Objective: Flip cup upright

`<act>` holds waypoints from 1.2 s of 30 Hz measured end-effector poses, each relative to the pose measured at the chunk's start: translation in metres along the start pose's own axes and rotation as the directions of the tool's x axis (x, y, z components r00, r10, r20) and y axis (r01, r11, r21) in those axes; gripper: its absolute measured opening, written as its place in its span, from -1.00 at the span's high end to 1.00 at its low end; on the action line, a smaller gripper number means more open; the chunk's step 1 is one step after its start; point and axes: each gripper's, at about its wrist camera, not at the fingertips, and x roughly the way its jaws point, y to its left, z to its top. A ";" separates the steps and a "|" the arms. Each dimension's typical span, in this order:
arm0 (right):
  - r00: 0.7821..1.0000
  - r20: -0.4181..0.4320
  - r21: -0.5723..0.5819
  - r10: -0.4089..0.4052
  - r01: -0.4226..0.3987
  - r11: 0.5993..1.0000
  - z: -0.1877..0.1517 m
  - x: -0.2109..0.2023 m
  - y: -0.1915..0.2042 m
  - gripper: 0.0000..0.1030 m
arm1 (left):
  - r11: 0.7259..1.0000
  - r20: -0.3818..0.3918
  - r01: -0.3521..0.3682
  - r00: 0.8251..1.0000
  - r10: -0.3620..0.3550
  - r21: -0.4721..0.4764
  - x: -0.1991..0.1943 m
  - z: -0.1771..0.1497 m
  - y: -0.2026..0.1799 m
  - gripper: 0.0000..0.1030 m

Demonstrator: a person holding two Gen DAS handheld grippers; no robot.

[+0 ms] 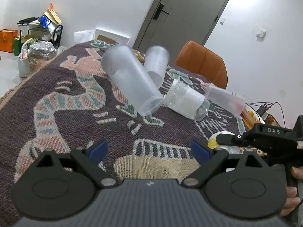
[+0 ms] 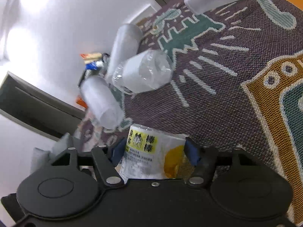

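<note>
My right gripper (image 2: 154, 151) is shut on a clear cup with a yellow printed label (image 2: 151, 151), held tilted over the patterned tablecloth (image 2: 217, 94); the cup also shows in the left wrist view (image 1: 221, 141) beside the right gripper's black body. My left gripper (image 1: 149, 148) is open and empty above the cloth. Several frosted cups stand on the table: a large one (image 1: 130, 81), one behind it (image 1: 157, 64), a clear cup with a white band (image 1: 187, 100) and one at the right (image 1: 223, 98). The same cups show in the right wrist view (image 2: 144, 71).
An orange chair (image 1: 204, 62) stands behind the table. A grey door (image 1: 185, 13) is in the white wall. A cluttered shelf and bags (image 1: 37, 32) stand at the far left. Cables and small items (image 1: 265, 109) lie at the table's right edge.
</note>
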 end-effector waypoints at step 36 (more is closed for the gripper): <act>0.918 0.389 -0.575 -0.082 0.311 0.757 -0.069 -0.040 0.097 -0.17 | 0.999 0.028 0.030 0.999 -0.028 -0.046 -0.013 -0.006 0.011 -0.81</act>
